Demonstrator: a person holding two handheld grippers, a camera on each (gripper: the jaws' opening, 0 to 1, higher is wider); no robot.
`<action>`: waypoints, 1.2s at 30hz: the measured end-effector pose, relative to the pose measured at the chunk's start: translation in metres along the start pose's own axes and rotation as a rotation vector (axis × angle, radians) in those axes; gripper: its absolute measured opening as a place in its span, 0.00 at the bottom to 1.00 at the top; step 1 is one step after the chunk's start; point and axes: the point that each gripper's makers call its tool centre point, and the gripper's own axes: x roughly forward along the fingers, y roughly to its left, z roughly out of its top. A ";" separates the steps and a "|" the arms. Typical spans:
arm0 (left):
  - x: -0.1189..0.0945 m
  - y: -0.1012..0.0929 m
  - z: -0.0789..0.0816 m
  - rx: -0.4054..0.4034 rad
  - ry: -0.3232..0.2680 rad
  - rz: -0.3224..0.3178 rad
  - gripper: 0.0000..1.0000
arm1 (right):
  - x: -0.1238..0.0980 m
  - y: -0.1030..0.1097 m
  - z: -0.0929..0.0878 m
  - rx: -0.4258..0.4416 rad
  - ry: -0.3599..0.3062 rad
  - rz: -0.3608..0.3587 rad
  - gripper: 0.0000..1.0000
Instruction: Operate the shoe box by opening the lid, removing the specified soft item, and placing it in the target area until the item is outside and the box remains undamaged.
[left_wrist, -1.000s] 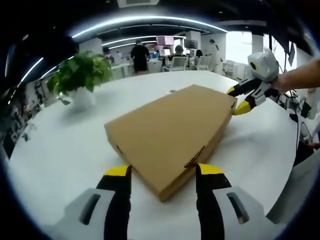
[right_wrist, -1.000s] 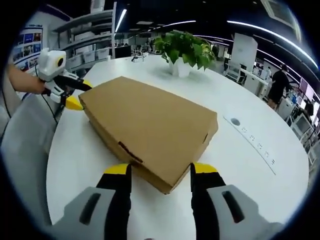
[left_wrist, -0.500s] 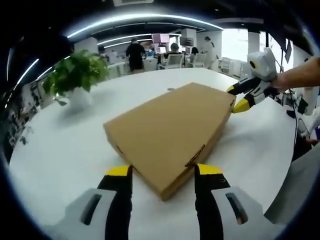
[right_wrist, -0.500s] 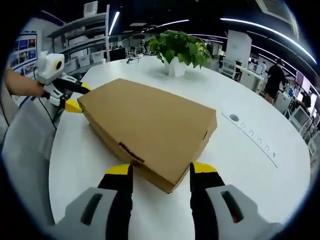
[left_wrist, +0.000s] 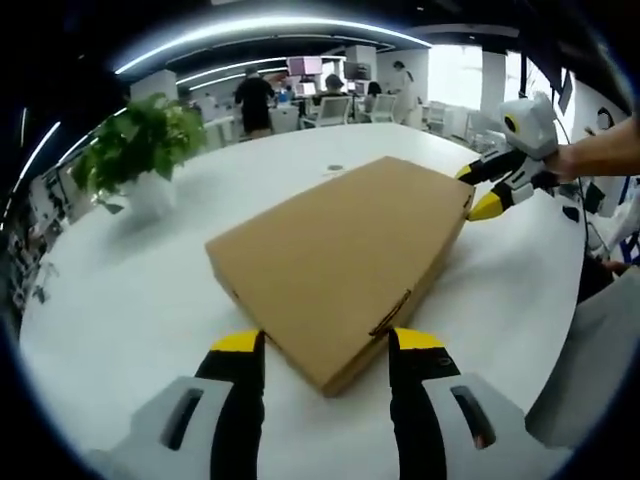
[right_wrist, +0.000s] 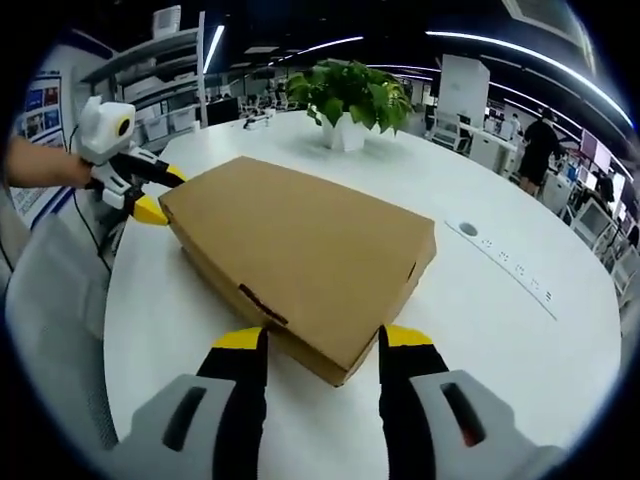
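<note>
A flat brown cardboard shoe box (left_wrist: 345, 265) is lying closed on a round white table (left_wrist: 120, 290), a leafy green plant in a white pot (left_wrist: 140, 150) standing at ten o'clock in the left gripper view. The left gripper (left_wrist: 325, 345) is spreading its yellow-tipped jaws wide, gripping nothing, around one box corner. The right gripper (right_wrist: 315, 342) is doing likewise at the opposite corner. Judging by this, the lid is unopened and the soft item is waiting inside; everything remains to do
</note>
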 end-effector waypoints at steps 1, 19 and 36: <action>0.000 0.001 0.000 0.003 0.002 -0.003 0.49 | 0.000 0.002 0.000 0.002 -0.001 -0.004 0.40; -0.010 0.022 -0.009 0.079 0.052 -0.093 0.49 | -0.004 0.037 -0.001 0.057 -0.012 -0.066 0.38; -0.027 0.042 -0.024 0.149 0.094 -0.164 0.49 | -0.007 0.078 -0.001 0.085 -0.032 -0.064 0.34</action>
